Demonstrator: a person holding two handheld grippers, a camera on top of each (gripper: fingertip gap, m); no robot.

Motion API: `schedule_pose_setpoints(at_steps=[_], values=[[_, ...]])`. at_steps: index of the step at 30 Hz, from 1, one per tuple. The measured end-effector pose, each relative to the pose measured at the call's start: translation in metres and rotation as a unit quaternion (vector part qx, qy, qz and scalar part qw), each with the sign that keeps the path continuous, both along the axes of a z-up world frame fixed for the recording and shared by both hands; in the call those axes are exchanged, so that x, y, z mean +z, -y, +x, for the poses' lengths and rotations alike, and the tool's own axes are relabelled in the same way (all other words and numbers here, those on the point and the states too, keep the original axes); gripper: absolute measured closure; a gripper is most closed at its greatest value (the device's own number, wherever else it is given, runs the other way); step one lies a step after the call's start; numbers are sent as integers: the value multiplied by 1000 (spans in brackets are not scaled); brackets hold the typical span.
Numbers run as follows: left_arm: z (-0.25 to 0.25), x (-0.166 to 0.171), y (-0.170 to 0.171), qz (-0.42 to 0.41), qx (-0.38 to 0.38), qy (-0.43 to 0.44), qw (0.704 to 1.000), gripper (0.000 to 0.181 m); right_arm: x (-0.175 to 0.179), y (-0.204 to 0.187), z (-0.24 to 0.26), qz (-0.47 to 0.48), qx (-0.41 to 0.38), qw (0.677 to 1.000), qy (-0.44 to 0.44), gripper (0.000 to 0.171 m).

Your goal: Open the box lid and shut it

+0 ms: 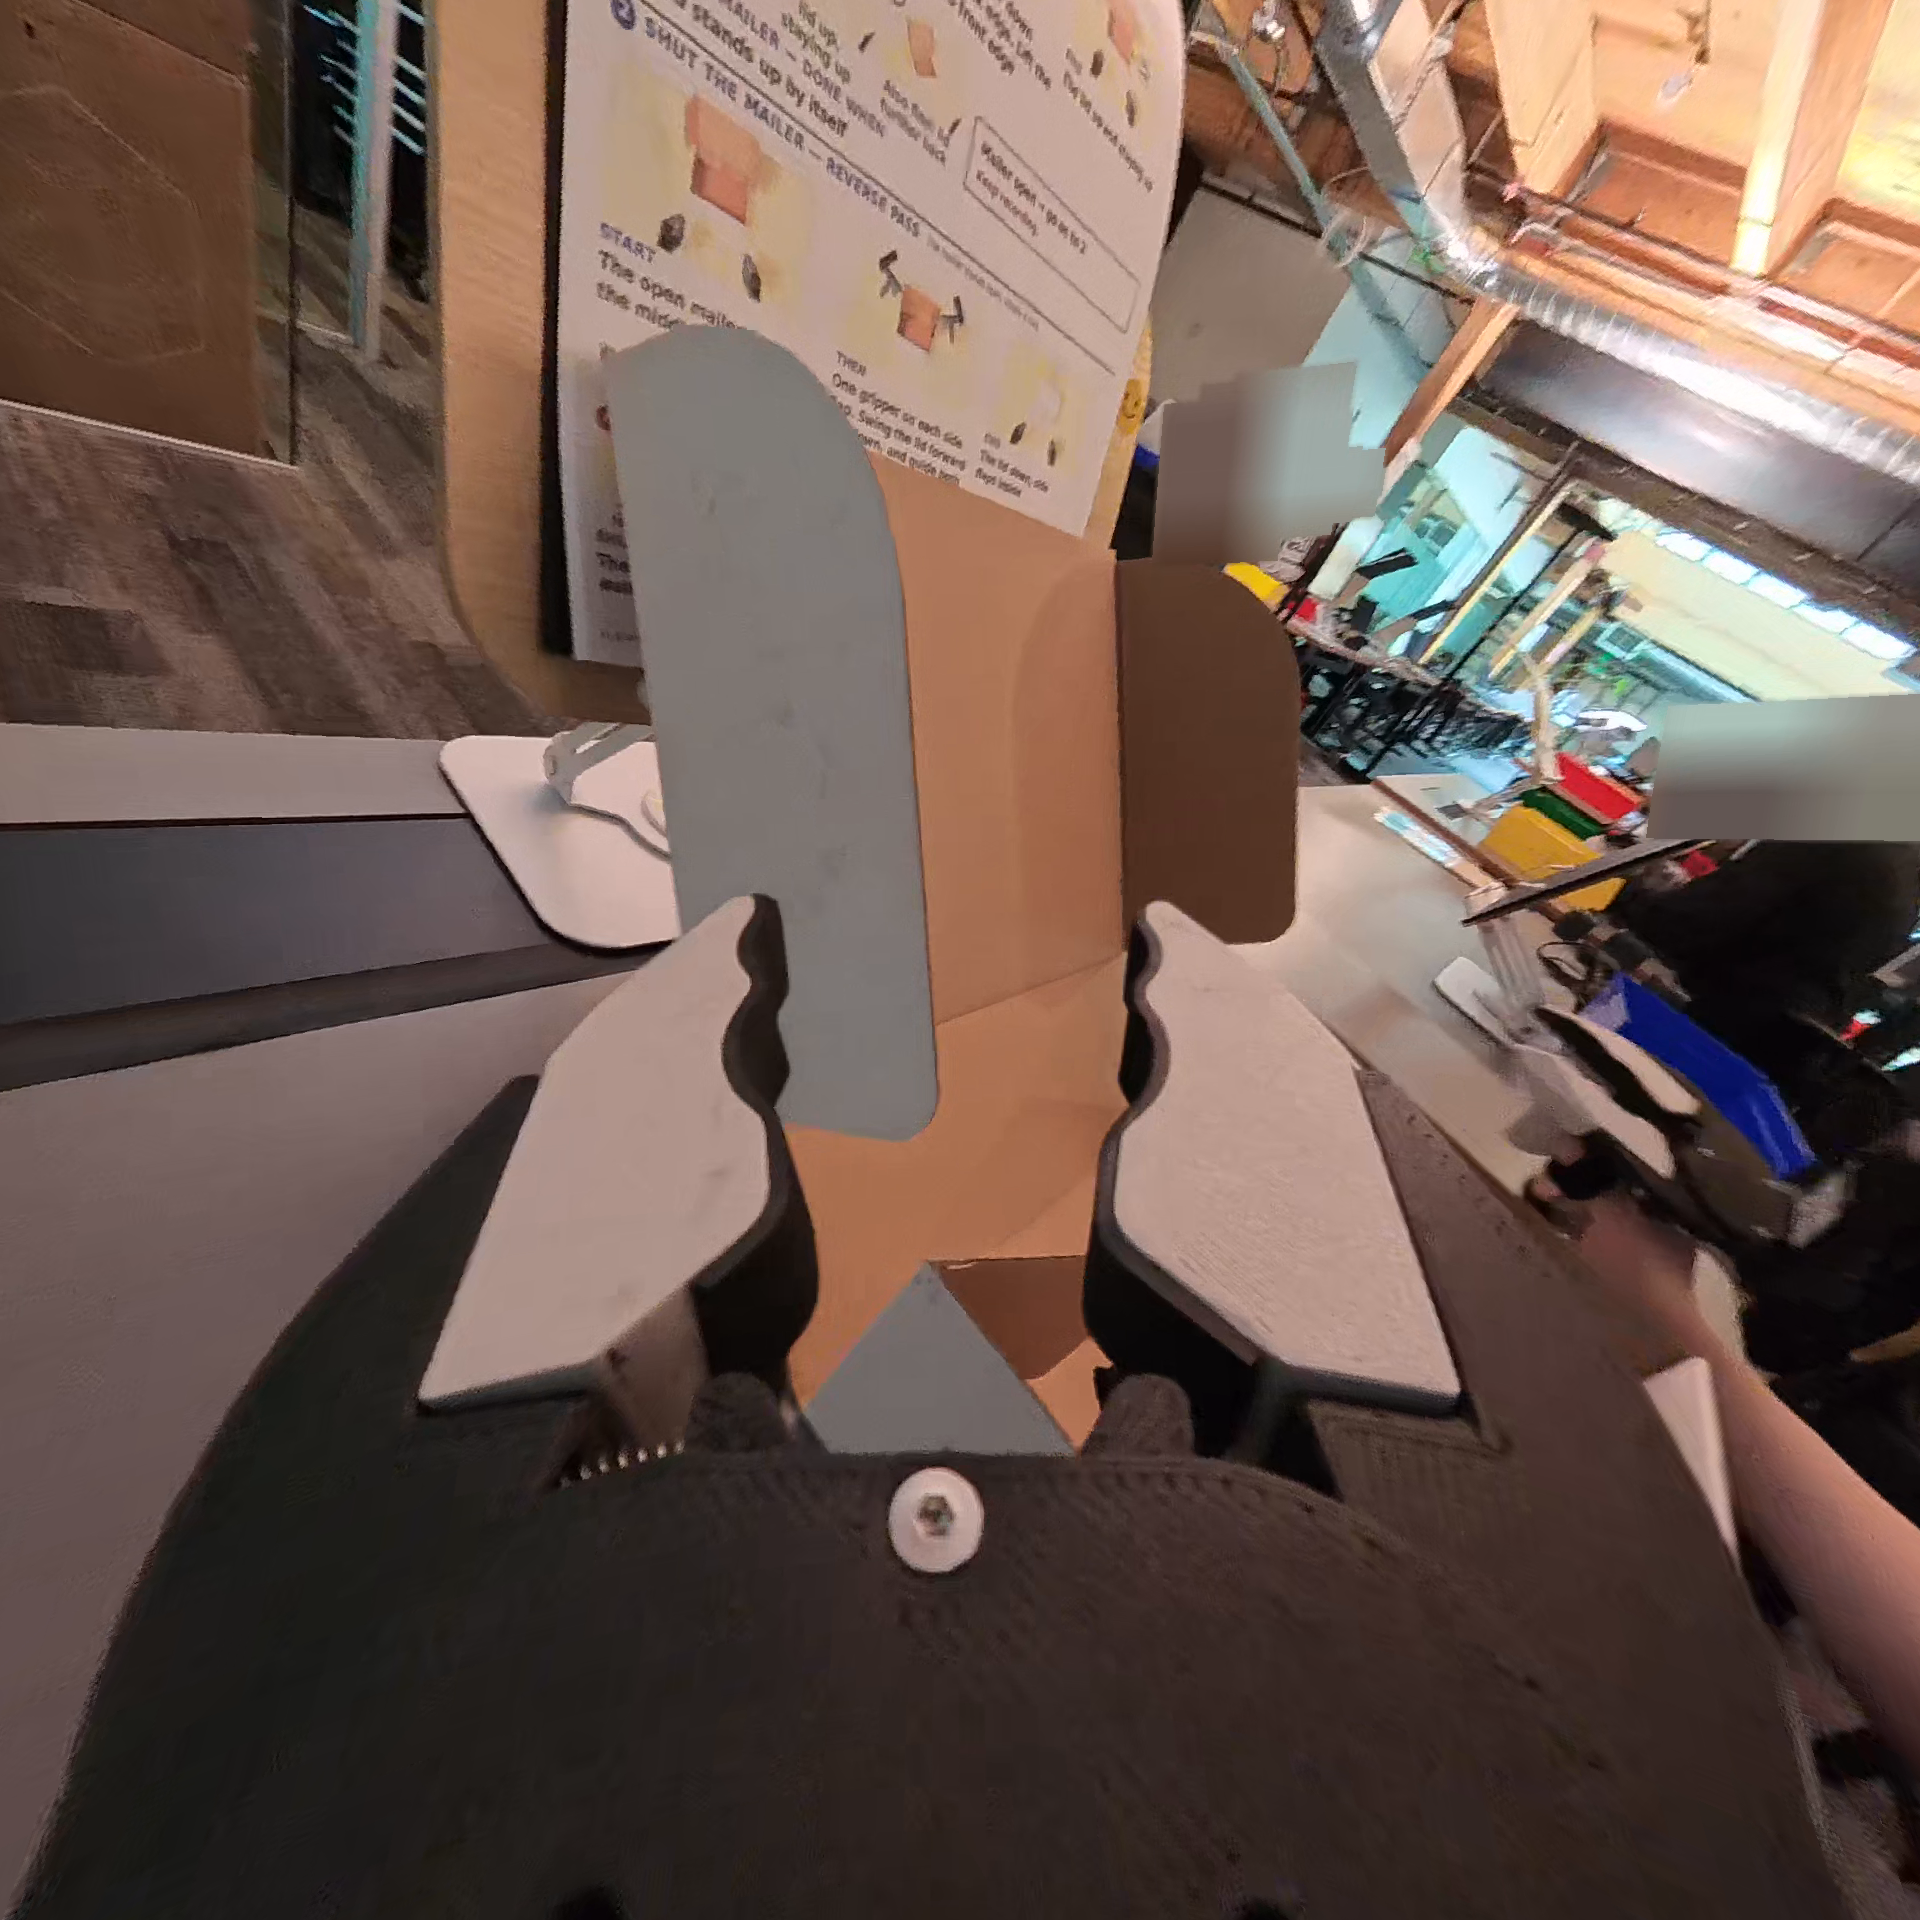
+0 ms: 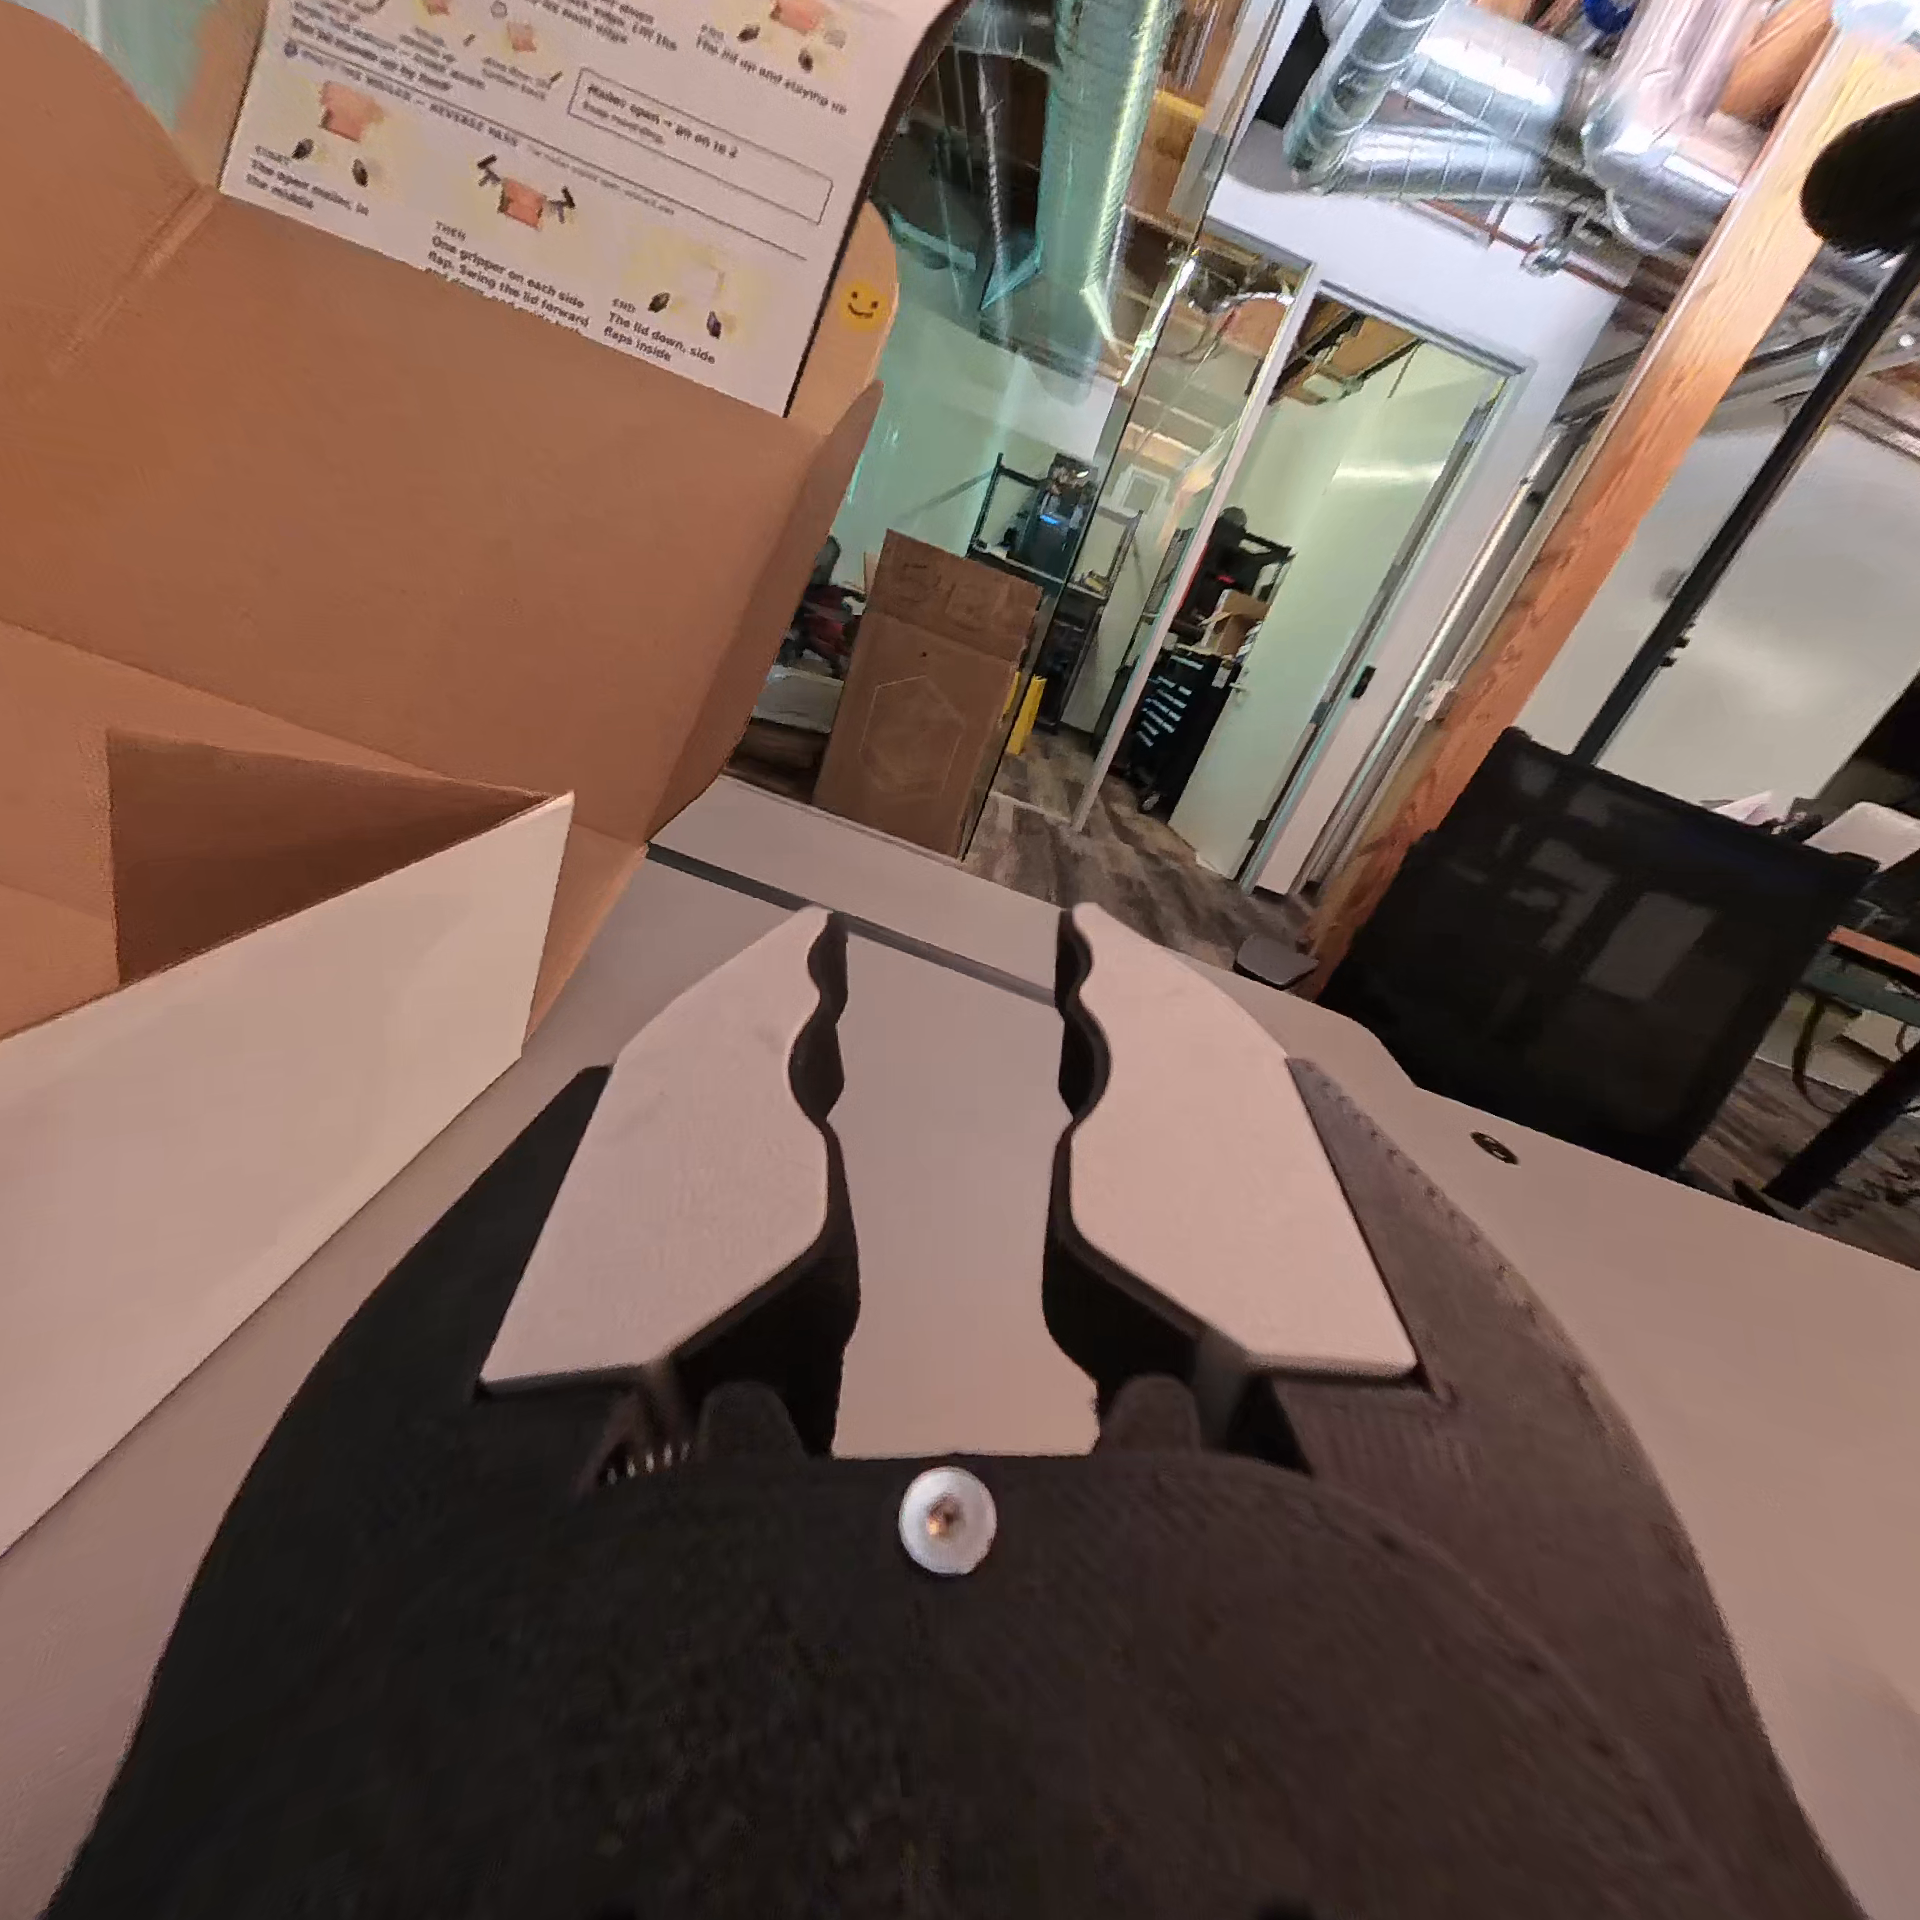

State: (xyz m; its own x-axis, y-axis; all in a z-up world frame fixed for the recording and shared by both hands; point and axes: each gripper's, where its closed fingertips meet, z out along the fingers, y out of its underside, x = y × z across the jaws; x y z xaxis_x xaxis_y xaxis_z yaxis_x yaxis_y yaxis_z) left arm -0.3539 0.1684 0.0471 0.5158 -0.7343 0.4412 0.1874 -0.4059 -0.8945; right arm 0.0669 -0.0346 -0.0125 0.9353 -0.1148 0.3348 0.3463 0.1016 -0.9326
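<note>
The cardboard mailer box point(image 1: 997, 1174) stands open on the table with its lid point(image 1: 1008, 727) upright, brown inside. The lid's near side flap point(image 1: 769, 727), grey-blue outside, stands in the gap of my left gripper point(image 1: 951, 935), close to the left finger point(image 1: 644, 1122); the jaws are wide apart. The far side flap point(image 1: 1205, 748) is in shadow. My right gripper point(image 2: 951, 925) is open and empty over the table, to the right of the box's white outer wall point(image 2: 260, 1091) and apart from it. The lid point(image 2: 416, 468) rises at the left. The right gripper also shows in the left wrist view point(image 1: 1621, 1122).
An instruction poster point(image 1: 852, 208) stands behind the box. A white stand base point(image 1: 561, 831) lies on the grey table point(image 2: 1558, 1351) to the left. Coloured bins point(image 1: 1548, 831) sit far right. A black chair point(image 2: 1600, 935) stands past the table's right edge.
</note>
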Motion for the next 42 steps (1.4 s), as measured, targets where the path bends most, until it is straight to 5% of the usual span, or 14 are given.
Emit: schedule_pose_setpoints(at_steps=[9, 22, 42], values=[[-5, -2, -4, -4, 7, 4, 1000, 116, 5, 20, 9, 37, -70, 996, 29, 133], [5, -14, -8, 6, 28, -74, 997, 107, 5, 23, 8, 42, -65, 997, 22, 133], [1, -17, -14, 17, 75, -63, 995, 106, 1, 20, 9, 29, -60, 998, 8, 132]])
